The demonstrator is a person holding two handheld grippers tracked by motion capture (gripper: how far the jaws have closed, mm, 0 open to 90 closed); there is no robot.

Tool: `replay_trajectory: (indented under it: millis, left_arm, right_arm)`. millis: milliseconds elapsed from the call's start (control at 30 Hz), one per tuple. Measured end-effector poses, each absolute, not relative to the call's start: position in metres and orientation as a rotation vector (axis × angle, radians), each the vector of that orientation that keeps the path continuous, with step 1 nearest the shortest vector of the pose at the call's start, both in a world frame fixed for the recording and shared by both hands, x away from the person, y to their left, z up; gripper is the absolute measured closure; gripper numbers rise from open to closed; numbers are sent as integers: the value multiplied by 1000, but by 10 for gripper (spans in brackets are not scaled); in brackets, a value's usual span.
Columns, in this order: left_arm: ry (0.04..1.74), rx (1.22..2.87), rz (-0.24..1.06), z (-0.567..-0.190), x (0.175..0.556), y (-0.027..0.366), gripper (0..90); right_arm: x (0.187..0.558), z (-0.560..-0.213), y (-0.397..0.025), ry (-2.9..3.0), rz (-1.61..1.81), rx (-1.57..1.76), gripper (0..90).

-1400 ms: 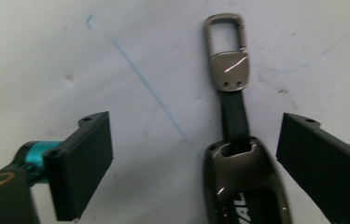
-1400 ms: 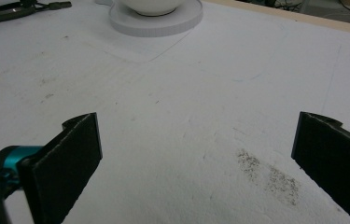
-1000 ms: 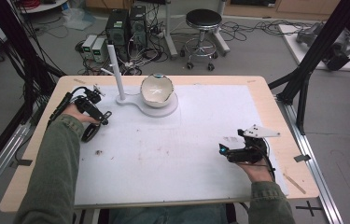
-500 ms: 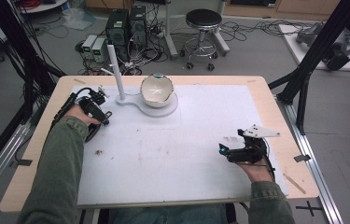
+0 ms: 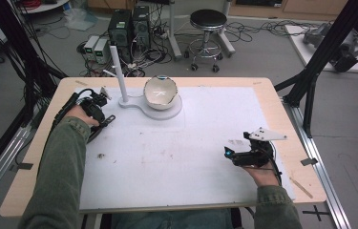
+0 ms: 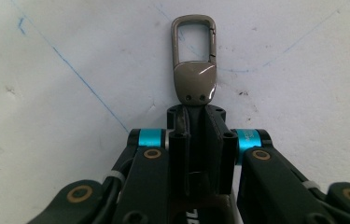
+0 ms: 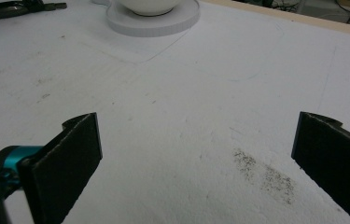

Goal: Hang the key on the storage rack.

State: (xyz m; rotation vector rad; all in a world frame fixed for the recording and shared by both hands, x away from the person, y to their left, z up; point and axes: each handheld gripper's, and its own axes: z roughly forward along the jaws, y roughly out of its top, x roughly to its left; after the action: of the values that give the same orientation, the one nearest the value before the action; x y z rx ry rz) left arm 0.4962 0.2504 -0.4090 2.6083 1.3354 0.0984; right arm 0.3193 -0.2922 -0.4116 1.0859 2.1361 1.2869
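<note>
The left gripper (image 6: pixel 196 135) has its jaws clamped tight on a dark strap, and a bronze metal clasp (image 6: pixel 194 65) pokes out past the tips, lying against the white mat (image 6: pixel 46 93). From the high view, that left gripper (image 5: pixel 101 119) sits near the table's left edge, just beside a white stand (image 5: pixel 119 71) whose round base carries a white bowl (image 5: pixel 160 90). Over on the right, the right gripper (image 7: pixel 196 154) has its jaws spread wide apart over bare mat, nothing between them. It (image 5: pixel 236 155) sits well apart from the bowl.
</note>
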Motion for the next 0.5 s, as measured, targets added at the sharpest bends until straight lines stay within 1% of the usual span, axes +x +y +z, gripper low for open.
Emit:
replay_trajectory:
  millis: [67,167,233,367,500]
  left_arm:
    - [1311,2631,113,-409,495,249,822]
    - [1233,2697,99,-407,493,245,825]
    - [1221,2714,117,-406,492,243,828]
    - [1208,2711,99,-403,491,242,827]
    - [1198,2704,124,-399,488,242,827]
  right_arm:
    - [320,-412,-292,2137,1287,1081,6]
    - [320,-412,-292,2138,1283,1077,6]
    - [320,-412,-292,2137,1285,1077,6]
    - [319,-412,-292,2135,1287,1086,6]
    - [319,-411,-293,2129,1291,1086,6]
